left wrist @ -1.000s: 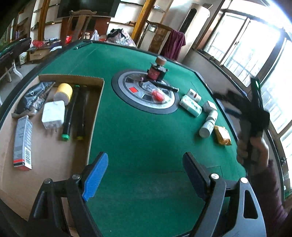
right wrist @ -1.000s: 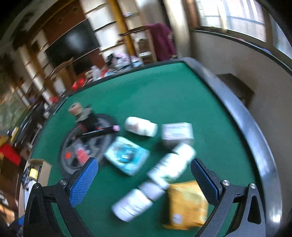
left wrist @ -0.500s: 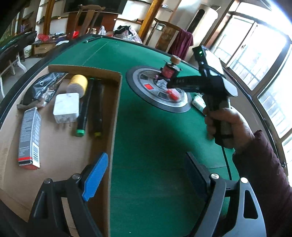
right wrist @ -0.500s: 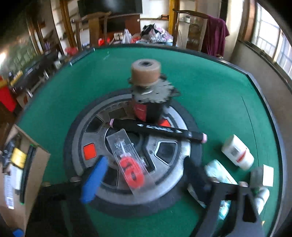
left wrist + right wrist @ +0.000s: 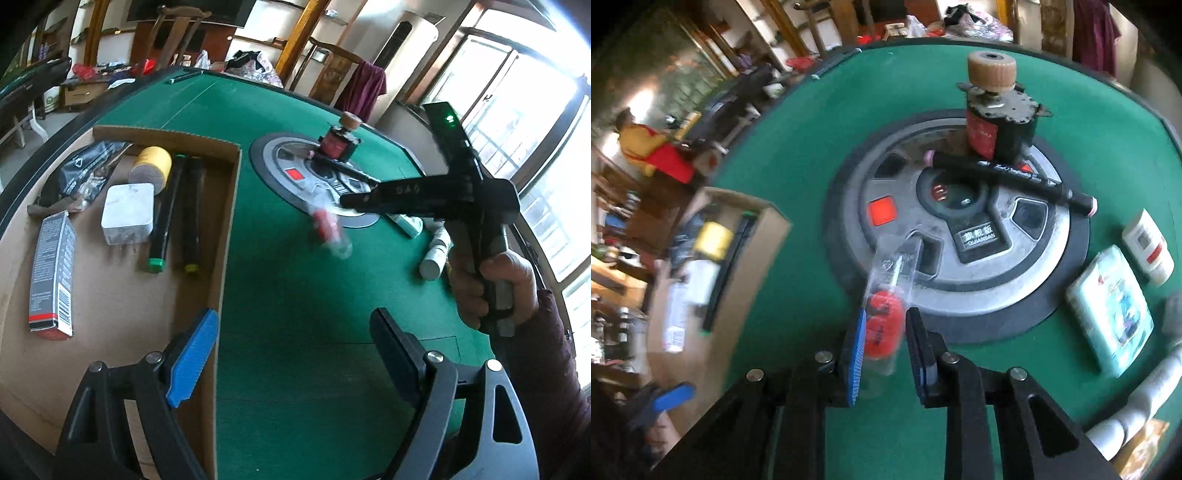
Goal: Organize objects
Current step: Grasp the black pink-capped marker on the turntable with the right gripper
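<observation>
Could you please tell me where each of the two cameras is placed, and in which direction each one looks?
Left wrist: sits on the open left gripper, looks across the green table and cardboard box; shows the right hand.
Right wrist: sits on the right gripper, looks at the round centre plate; the gripper is shut on the red screwdriver packet.
Shared: packet, plate, motor, box.
</observation>
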### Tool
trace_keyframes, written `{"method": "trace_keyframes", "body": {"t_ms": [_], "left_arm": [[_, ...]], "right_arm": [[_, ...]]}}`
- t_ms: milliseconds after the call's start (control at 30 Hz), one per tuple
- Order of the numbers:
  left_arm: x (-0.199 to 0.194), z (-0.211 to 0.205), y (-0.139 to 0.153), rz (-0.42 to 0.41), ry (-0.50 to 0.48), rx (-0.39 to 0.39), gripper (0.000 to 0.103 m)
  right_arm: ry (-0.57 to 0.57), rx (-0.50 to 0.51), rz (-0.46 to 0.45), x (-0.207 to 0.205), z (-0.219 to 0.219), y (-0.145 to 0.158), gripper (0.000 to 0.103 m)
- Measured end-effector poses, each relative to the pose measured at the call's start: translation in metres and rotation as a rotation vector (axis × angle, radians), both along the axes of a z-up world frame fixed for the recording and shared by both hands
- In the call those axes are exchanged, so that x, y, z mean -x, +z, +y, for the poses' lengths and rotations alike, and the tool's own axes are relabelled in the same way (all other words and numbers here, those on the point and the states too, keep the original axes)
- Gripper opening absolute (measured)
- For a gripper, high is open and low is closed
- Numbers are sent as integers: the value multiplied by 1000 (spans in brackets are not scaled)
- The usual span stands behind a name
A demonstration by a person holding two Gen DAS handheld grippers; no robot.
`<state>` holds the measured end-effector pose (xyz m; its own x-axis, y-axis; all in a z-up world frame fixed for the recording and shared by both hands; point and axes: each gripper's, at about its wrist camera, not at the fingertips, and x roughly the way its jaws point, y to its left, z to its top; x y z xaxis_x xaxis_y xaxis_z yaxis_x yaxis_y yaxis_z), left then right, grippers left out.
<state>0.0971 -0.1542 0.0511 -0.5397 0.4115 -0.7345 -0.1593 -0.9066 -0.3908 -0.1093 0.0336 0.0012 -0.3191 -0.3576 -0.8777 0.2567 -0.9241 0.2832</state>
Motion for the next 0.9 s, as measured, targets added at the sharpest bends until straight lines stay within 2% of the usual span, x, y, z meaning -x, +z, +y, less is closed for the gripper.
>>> {"method": "trace_keyframes", "body": {"t_ms": [67,100,133,200,267,333,400,533,633,700,767,800,833,867,900], "left_arm": [[0,1,0,-1,0,0,83],[0,1,0,1,-1,1,84],[-1,1,0,3,-4,0,84],[-1,0,0,6,-7,-4,84],[0,-1,-1,8,-4,-8,84],[2,-2,-2,11,-6,-9,85],[4,-2,-4,11,-8,0,85],[10,-1,-7,0,-11,4,87],[13,2,-6,-4,-12,8,88],[13,3,-5,0,-13,14,89],[13,4,-3,7,-11,12,89],[14,4,-2,9,-10,6,89],[13,4,-1,10,-9,1,89],[12,5,0,15,-6,1,89],[11,6,3,25,-2,9,89]], "right_arm": [[-83,-33,64,-1,12,12,32],[-146,-62,120,-1,20,20,42],[-198,-88,172,1,27,27,56],[-272,-139,252,12,35,36,71],[-340,-160,293,22,44,38,71],[-382,-152,284,34,50,32,71],[-362,-169,259,47,47,23,71],[-282,-288,272,68,28,10,71],[-244,-306,251,77,27,-1,71],[-208,-304,205,85,25,-9,71],[-179,-334,210,82,17,-11,68],[-171,-338,206,83,15,-9,59],[-159,-341,201,80,13,-8,35],[-139,-325,177,78,12,-7,17],[-119,-290,122,78,14,-11,6]]}}
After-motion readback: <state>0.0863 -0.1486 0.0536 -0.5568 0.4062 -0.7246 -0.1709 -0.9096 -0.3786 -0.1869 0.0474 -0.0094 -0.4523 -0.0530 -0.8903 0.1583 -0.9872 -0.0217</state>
